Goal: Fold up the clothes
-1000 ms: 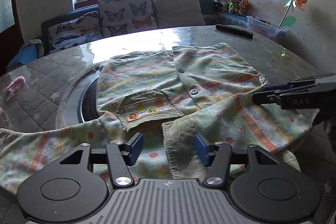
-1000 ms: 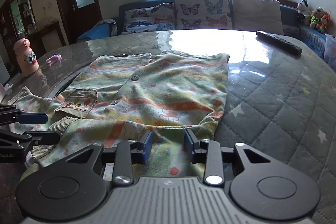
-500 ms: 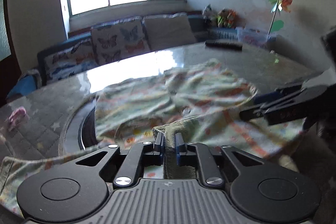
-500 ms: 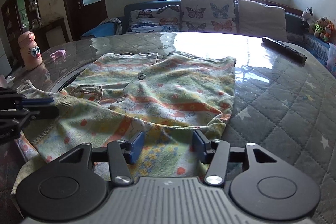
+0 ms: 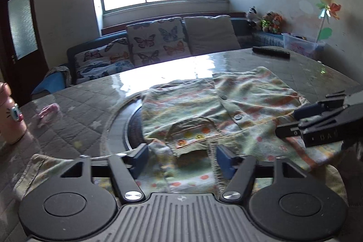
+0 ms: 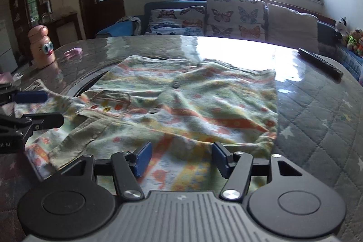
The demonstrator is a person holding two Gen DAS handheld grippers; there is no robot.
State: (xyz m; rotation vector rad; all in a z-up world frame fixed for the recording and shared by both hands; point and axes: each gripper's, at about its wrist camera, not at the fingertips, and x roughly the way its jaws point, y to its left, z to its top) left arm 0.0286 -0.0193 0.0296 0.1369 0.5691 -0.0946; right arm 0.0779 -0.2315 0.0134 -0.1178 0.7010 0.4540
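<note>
Between the parting jaws of the left gripper (image 5: 182, 159) lies the near hem of the striped child's shirt (image 5: 204, 110); the pads touch nothing. The right gripper (image 6: 180, 159), also widening, hangs over the folded-in sleeve cloth, unpinched. Just ahead of the left jaws sits the chest pocket (image 5: 192, 135), beyond it the button placket. The loose fold could slide back or bunch on the glossy round table (image 6: 317, 87). Far past the jaws, a remote control (image 6: 320, 64) lies well apart.

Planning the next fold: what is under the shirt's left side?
The shirt overlaps a dark round inset in the quilted table. The cloth hides how far that ring runs beneath it.
</note>
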